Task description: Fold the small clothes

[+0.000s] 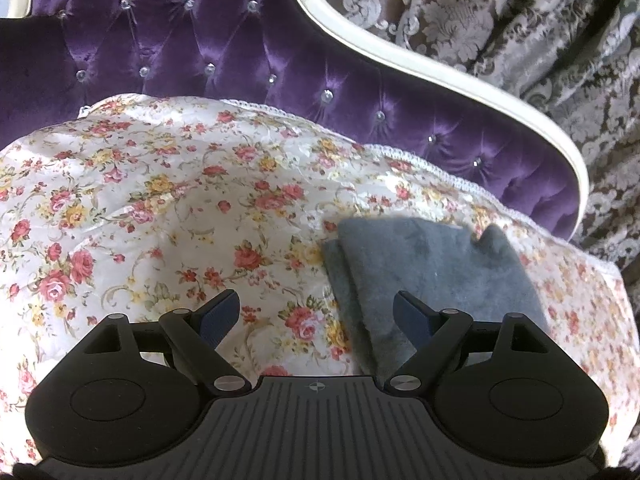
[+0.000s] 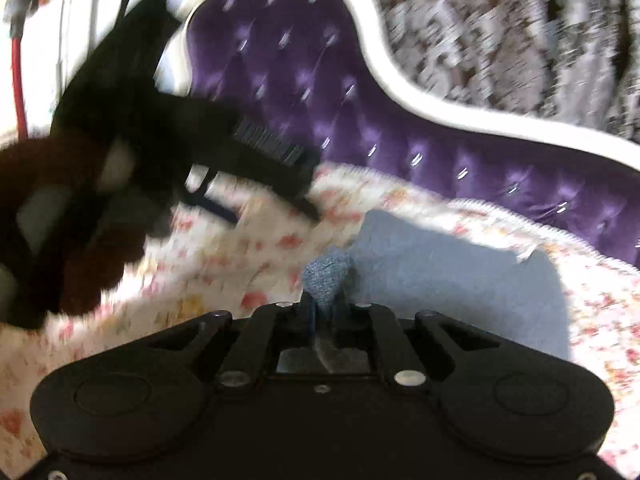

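Observation:
A small grey garment [image 1: 432,264] lies folded on a floral cover [image 1: 160,200], right of centre in the left wrist view. My left gripper [image 1: 316,300] hovers open just above the cover, its right finger over the garment's left edge and nothing between the pads. In the blurred right wrist view the same grey garment [image 2: 460,280] spreads ahead, and my right gripper [image 2: 325,300] is shut on its bunched near-left corner. The left gripper [image 2: 266,210] shows up blurred at the upper left, held in a hand with a fuzzy dark brown sleeve [image 2: 80,240].
The floral cover drapes a seat with a purple tufted backrest [image 1: 200,52] framed in cream trim [image 1: 440,76]. A brown and silver patterned curtain [image 1: 520,40] hangs behind on the right. A red cord [image 2: 18,80] runs down the far left.

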Demonstrator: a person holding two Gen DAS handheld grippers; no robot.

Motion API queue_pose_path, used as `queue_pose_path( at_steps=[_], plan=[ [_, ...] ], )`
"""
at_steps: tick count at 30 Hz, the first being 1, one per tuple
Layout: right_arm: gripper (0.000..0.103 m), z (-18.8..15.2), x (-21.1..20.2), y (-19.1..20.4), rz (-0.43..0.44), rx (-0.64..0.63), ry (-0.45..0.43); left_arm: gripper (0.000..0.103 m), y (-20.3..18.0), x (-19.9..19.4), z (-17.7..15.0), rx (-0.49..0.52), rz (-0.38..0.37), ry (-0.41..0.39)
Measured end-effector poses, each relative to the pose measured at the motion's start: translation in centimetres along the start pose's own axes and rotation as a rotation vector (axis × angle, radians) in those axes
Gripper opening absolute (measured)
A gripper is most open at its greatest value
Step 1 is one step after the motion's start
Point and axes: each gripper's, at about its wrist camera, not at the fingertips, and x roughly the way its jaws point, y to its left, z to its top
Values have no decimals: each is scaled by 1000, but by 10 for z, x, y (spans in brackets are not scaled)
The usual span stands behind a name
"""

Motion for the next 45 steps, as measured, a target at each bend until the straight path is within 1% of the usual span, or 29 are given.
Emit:
queue_pose_path(
  at_steps=[1,2,5,6,7,8,12,15,17,18,19,20,22,24,26,29,32,34,36,38,40,43,45],
  plan=[
    [15,-6,9,2,2,4,19,84,-2,2,-2,14,-1,6],
    [19,-11,14,3,-3,7,26,84,-5,5,-3,32,-6,11],
    [30,-18,11,-2,3,44,3,84,-15,11,-6,78,-30,15],
    [39,-18,7,-5,17,50,-10,84,-18,12,-8,91,-38,13],
    [55,-17,3,-7,32,50,-17,84,-22,13,-9,107,-47,10],
    [61,-17,-3,-9,45,38,-24,84,-27,14,-11,127,-54,8],
    [61,-24,-24,-12,77,-46,-21,84,-43,11,-19,206,-64,-18],
    [62,-31,-41,-23,106,-44,-14,84,-54,12,-28,280,-61,-19],
    [63,-34,-52,-34,117,-21,-17,84,-57,19,-35,324,-27,5],
    [65,-35,-57,-39,117,-9,-19,84,-57,25,-40,347,9,30],
    [68,-34,-63,-46,114,4,-24,85,-56,30,-43,357,30,49],
    [70,-32,-66,-52,109,14,-31,85,-54,35,-46,356,36,65],
    [70,-26,-71,-67,93,43,-50,85,-46,37,-48,310,9,74],
    [72,-18,-71,-85,81,92,-73,85,-42,38,-46,267,-1,94],
    [76,-8,-63,-107,86,164,-87,86,-38,38,-44,241,-8,110],
    [76,6,-40,-137,121,255,-89,87,-34,40,-44,211,-23,120],
    [76,12,-8,-160,161,321,-45,88,-34,39,-45,214,-28,118],
    [76,12,16,-177,166,379,3,88,-33,37,-46,213,-28,118],
    [75,10,38,-193,123,402,50,89,-34,37,-46,214,-26,119],
    [75,9,56,-207,24,380,86,89,-36,38,-45,212,-24,119],
    [76,8,67,-219,-32,387,109,90,-35,38,-46,203,-26,120],
    [76,6,62,-233,-55,469,84,90,-34,39,-46,185,-34,122],
    [76,2,53,-238,-29,522,64,91,-33,37,-46,161,-45,129]
  ],
)
